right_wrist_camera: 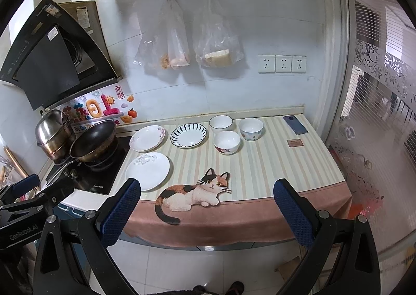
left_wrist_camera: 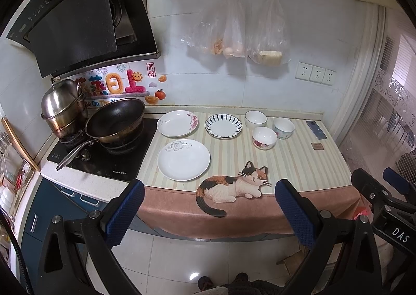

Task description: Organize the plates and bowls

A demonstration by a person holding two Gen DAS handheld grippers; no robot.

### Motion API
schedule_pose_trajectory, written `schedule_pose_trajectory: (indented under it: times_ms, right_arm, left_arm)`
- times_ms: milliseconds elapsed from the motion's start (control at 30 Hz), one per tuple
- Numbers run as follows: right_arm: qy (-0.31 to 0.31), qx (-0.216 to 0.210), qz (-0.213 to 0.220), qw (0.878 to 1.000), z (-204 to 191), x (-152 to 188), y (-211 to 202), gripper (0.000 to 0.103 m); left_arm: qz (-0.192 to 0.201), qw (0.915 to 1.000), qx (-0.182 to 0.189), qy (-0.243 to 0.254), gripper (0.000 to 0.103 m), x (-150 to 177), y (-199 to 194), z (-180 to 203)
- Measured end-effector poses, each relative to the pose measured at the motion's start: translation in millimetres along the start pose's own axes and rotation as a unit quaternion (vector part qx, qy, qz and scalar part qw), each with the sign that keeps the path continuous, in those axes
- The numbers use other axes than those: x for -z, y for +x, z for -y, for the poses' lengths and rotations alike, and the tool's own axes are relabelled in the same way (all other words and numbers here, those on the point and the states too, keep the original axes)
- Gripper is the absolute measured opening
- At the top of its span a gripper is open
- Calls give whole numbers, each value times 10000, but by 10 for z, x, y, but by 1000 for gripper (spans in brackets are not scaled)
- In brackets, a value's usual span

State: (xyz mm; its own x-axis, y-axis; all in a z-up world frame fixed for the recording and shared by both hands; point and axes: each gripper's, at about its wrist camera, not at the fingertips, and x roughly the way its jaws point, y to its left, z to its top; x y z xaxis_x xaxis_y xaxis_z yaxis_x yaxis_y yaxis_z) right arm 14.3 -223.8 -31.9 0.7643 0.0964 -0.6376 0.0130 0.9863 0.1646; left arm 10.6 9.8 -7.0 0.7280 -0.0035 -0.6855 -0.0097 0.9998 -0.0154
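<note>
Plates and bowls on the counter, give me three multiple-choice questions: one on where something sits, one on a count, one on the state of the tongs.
1. Where does the blue-striped plate sit?
A. Between the pink-flowered plate and the bowls
B. On the stove
C. On the phone

2. How many bowls are on the striped cloth?
A. One
B. Three
C. Five

3. What state are both tongs in?
A. Shut on a plate
B. Shut on a bowl
C. Open, holding nothing

Answers: 1 A, the flowered plate lies to its left and the bowls to its right. 2 B, the rear left bowl, the rear right bowl and the front bowl. 3 C, the left tongs and the right tongs gape wide before the counter.
</note>
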Motion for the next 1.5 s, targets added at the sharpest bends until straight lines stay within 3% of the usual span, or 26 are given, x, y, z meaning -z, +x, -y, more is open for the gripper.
schedule_pose_trajectory:
  times_ms: [1133,1333,1500]
  right_arm:
    - [161,99,-29,9998,-49,-44,47,103]
    - [417,54,-13,9991,-134,-87,402,103]
    - [474,-207,-617,9968,-363,-90,1105,103]
  left_arm:
    - [165,9998,103,96,103,-79,88,-115]
    - [386,9988,-301,77,103,-162,479,-374]
    - [-54,9985,-544,-37,103,-170,1092,-646]
